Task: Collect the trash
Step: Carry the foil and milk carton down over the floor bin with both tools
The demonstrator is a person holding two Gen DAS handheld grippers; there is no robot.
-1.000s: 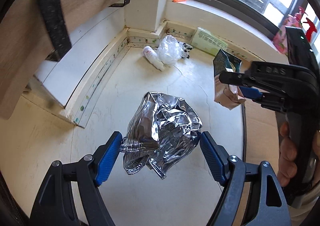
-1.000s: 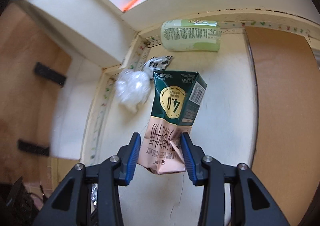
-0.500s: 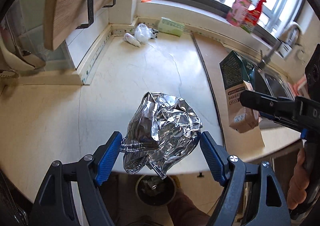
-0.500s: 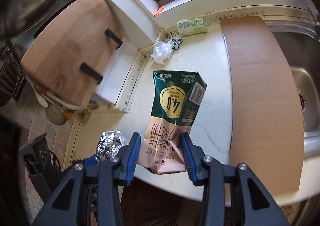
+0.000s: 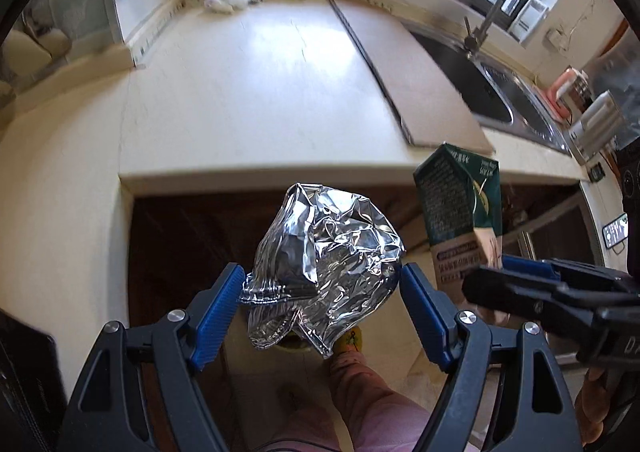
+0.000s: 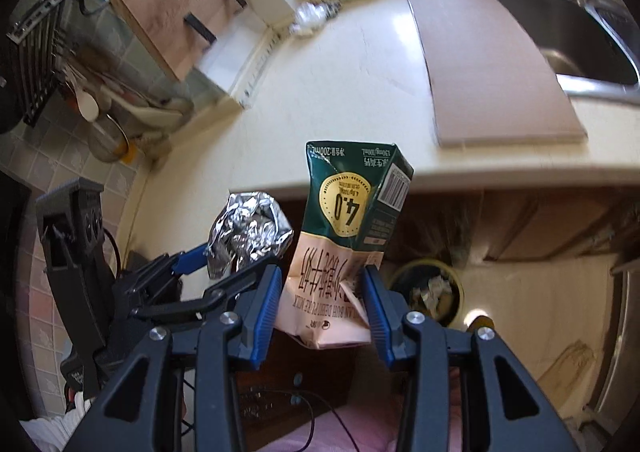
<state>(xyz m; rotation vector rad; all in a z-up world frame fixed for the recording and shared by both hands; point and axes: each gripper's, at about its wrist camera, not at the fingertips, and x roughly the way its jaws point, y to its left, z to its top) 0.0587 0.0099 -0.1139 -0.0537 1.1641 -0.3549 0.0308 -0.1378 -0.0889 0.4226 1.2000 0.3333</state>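
Now, through the left wrist camera I see my left gripper pinching the crumpled foil beyond the countertop edge, above the floor. Through the right wrist camera, my right gripper clamps the milk carton, with the yellow-rimmed trash bin just beside it, below.
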